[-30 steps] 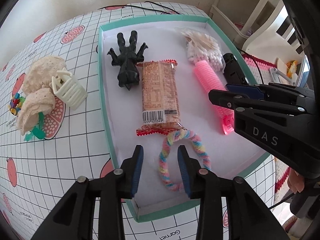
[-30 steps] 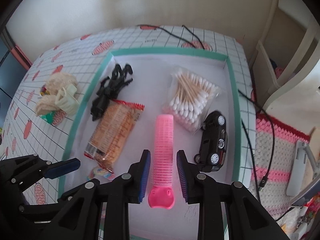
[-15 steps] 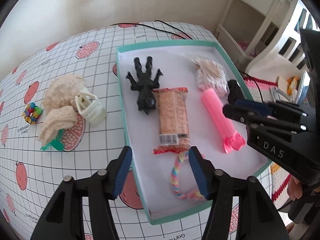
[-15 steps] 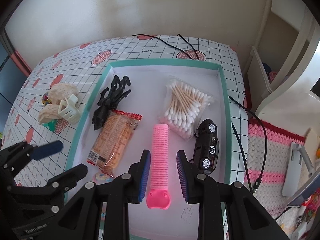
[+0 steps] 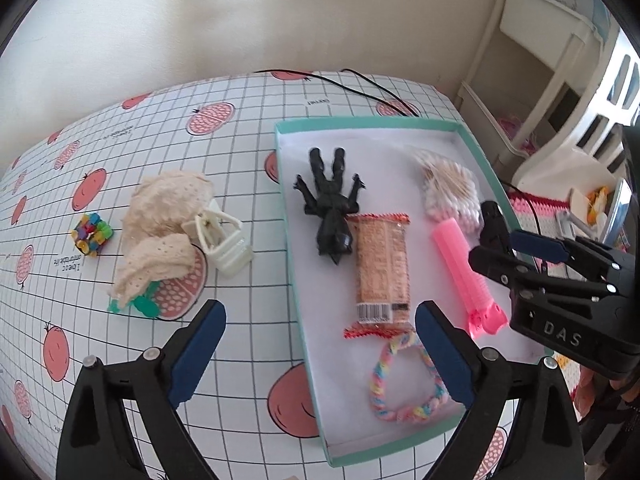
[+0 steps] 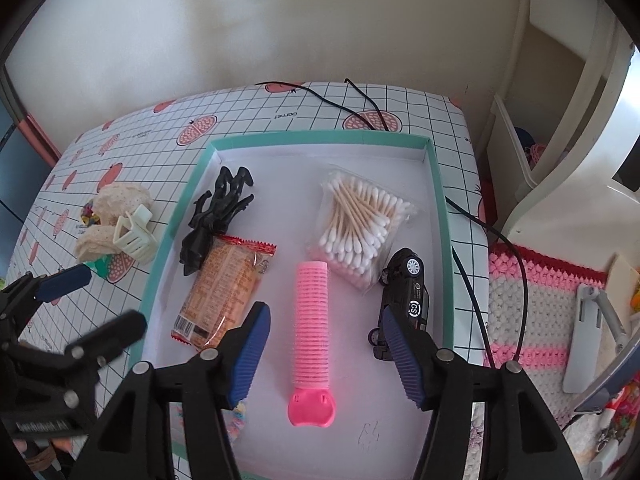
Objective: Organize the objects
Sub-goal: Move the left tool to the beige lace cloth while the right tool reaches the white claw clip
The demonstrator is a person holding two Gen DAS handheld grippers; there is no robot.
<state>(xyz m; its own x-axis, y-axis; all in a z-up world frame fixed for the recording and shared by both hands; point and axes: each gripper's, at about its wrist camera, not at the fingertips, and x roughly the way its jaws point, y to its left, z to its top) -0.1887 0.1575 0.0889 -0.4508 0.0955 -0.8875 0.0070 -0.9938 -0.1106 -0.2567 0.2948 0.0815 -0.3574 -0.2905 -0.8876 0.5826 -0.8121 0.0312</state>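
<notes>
A white tray with a teal rim (image 5: 360, 122) holds a black figure (image 5: 332, 208), a snack packet (image 5: 382, 264), a pink hair roller (image 6: 312, 320), a bag of cotton swabs (image 6: 360, 224), a black toy car (image 6: 408, 292) and a pastel braided hair tie (image 5: 400, 414). My left gripper (image 5: 320, 344) hovers over the tray's near left rim, above the hair tie, jaws opening wide with nothing between the pads. Above the roller, my right gripper (image 6: 326, 348) is opening; the roller lies on the tray floor between the pads, untouched.
Left of the tray, on the pomegranate-print cloth, lie a cream lace fabric (image 5: 168, 208), a cream claw clip (image 5: 224, 244), a colourful bead cluster (image 5: 91, 234) and a green piece (image 5: 140, 304). A black cable (image 6: 472, 216) runs along the tray's right side. White furniture stands beyond the table's right edge.
The left jaws have spread from narrow to wide and the gripper has drawn up and away from the hair tie. The right jaws, shut until half a second ago, have parted over the roller.
</notes>
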